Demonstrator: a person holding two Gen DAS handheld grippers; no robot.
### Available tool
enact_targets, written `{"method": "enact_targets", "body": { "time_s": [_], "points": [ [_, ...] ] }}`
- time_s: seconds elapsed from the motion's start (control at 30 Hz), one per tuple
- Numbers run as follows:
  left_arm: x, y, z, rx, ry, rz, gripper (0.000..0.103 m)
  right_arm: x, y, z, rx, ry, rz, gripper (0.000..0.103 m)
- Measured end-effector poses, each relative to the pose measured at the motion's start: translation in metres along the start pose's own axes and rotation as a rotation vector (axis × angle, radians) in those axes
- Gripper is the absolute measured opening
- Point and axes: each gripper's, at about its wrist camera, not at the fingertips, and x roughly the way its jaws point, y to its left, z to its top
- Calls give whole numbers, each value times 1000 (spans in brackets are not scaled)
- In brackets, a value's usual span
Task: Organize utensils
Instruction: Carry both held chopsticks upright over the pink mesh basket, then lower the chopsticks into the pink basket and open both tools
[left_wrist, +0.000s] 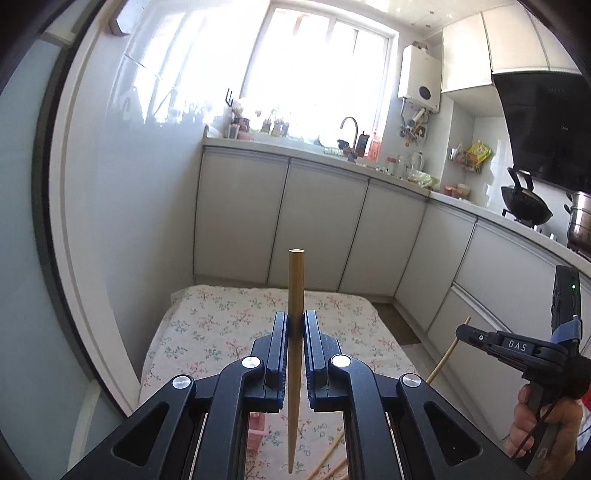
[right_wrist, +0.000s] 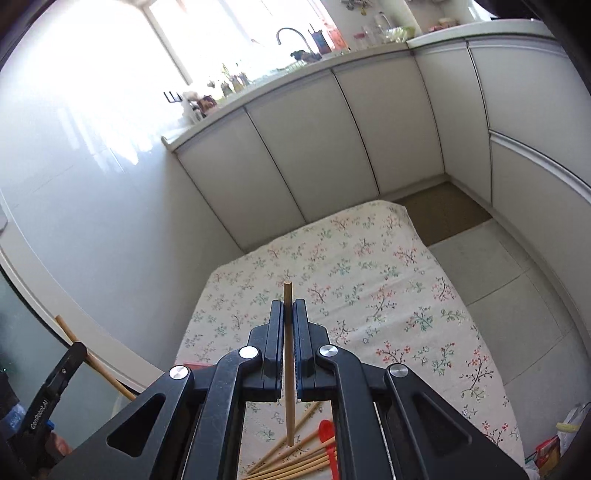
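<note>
Chopstick (left_wrist: 296, 295) upright in my left claw (left_wrist: 294, 325), pinched mid-shaft; 2nd chopstick (right_wrist: 288, 354) likewise in right claw (right_wrist: 288, 314). Both long axes vertical, tips pointing down twd loose pile (right_wrist: 295, 461) on floral desk (right_wrist: 369, 280) directly below, w/ red spoon (right_wrist: 327, 432).

Left gripper (left_wrist: 294, 325), right gripper (right_wrist: 289, 314) both clamped, raised, pointing forward.

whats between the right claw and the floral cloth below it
In the right wrist view, loose chopsticks and a red spoon lie on the floral cloth under the right claw.
</note>
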Motion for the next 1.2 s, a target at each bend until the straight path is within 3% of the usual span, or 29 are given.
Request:
{"method": "enact_targets", "body": {
  "time_s": [0.27,0.5,0.73,1.2],
  "points": [
    [-12,24,18,-37,-120,83,8,-18,30,11,-38,-81,79,4],
    [26,40,9,-19,-159,143,8,-9,58,18,-33,-111,153,4],
    [78,46,-12,14,-70,169,8,33,91,12,-29,-112,230,4],
    [129,48,-33,44,50,188,8,125,101,-24,-57,-26,234,5]
  ]
}}
